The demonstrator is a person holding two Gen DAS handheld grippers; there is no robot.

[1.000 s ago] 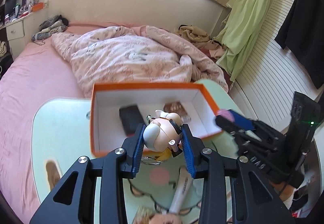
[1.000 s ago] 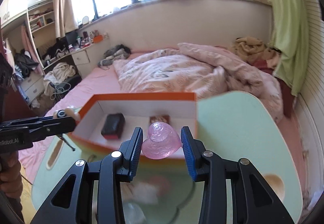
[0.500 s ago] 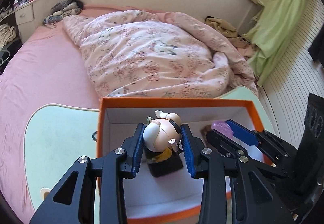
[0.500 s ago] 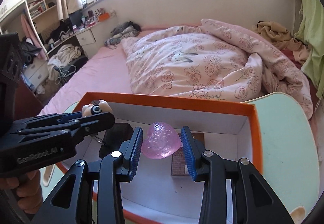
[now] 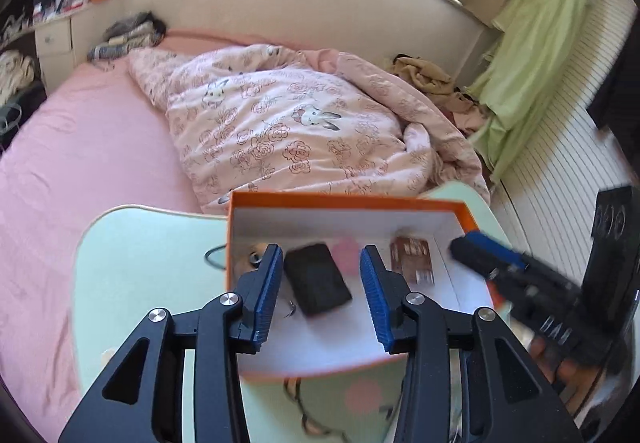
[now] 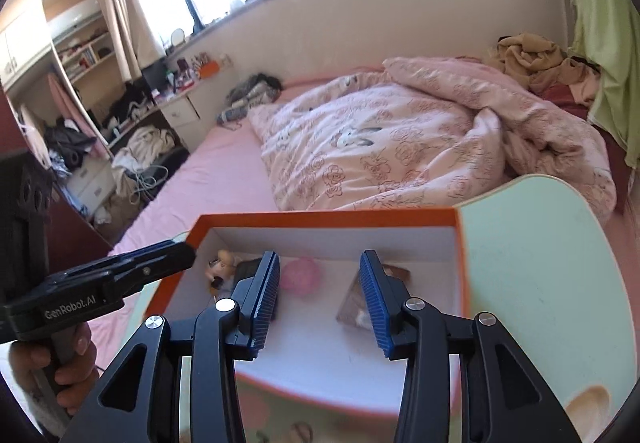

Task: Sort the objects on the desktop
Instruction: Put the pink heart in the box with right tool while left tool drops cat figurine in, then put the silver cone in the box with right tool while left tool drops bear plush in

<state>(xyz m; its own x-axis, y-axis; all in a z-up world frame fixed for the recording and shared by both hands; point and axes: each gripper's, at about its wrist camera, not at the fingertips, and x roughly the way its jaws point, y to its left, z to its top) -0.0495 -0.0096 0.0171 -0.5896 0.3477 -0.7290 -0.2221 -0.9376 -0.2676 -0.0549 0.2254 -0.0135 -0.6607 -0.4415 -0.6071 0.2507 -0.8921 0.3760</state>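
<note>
The bed (image 5: pixel 100 163) with its pink sheet is filling the background, and a rumpled quilt (image 5: pixel 288 131) printed with roses and rabbits is lying across it. In front of it the pale green desk (image 5: pixel 140 263) is carrying an orange box (image 5: pixel 344 199) with a white inside, which is sitting open near the desk's far edge. Both tools are hanging over the near half of that box. The left hand-held gripper (image 5: pixel 320 287) is standing with its blue pads apart and nothing between them, its jaws having just been opening; the right hand-held gripper (image 6: pixel 319 291) is likewise spread and empty, its jaws also having just been opening. In the right wrist view the left tool's black body is showing the white lettering "GenRobot.AI", with a person's hand (image 6: pixel 48 363) gripping its handle. Inside the box, a black case (image 5: pixel 318 279) is lying on the floor between the left pads as seen from that camera. To its right a brown printed packet (image 5: pixel 412 259) is lying flat; its writing is too blurred to read. A pink heart (image 6: pixel 300 275) is resting near the back wall, and a small pig figure (image 6: pixel 220 265) is lying in the box's left corner.
</note>
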